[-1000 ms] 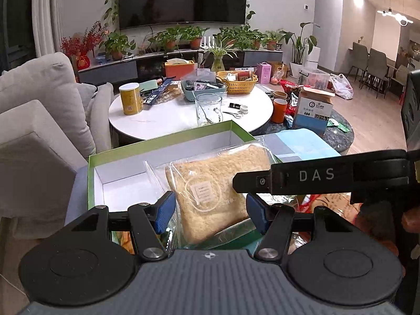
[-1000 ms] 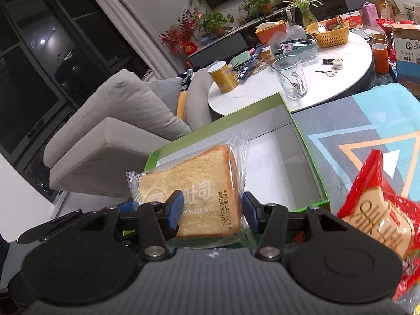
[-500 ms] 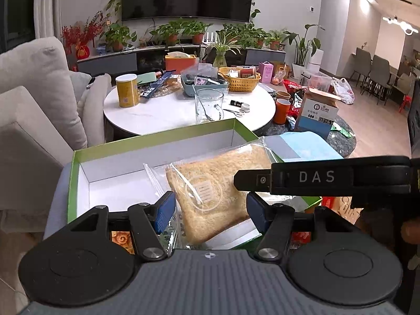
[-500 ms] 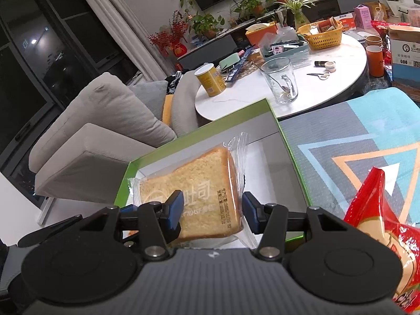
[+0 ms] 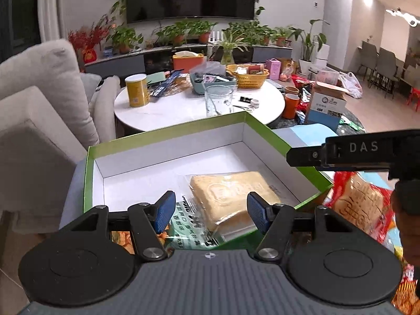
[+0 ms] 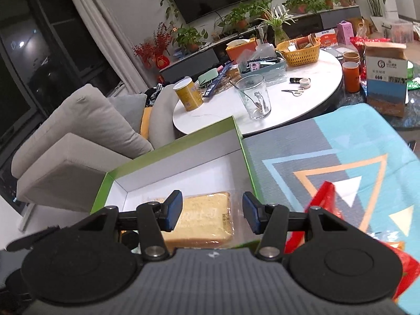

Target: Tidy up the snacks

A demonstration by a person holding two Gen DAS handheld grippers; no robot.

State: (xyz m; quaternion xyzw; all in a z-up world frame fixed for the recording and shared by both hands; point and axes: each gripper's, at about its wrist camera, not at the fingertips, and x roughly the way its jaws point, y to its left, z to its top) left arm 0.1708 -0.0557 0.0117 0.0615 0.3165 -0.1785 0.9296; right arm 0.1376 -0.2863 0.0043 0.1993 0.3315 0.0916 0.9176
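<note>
A packet of sliced toast (image 5: 231,199) in clear wrap lies flat in the near right corner of the green box (image 5: 168,136) with a white inside. My left gripper (image 5: 210,210) hovers open just before the packet, pads apart from it. A green and white printed packet (image 5: 189,225) sits under its fingers. My right gripper (image 6: 211,211) is open above the toast (image 6: 202,218), not touching it. One of its fingers (image 5: 341,152) reaches in from the right in the left wrist view. A red snack bag (image 6: 323,197) lies right of the box (image 6: 170,147).
The box rests on a grey and blue patterned mat (image 6: 328,157). Behind it stands a round white table (image 5: 183,110) with a glass (image 5: 219,99), a yellow can (image 5: 136,90) and a basket (image 5: 248,77). A beige sofa (image 5: 34,120) is at the left.
The toast packet stood upright between the right gripper's pads; now it lies flat in the box and the pads stand wider, free of it. Both views have tipped down a little.
</note>
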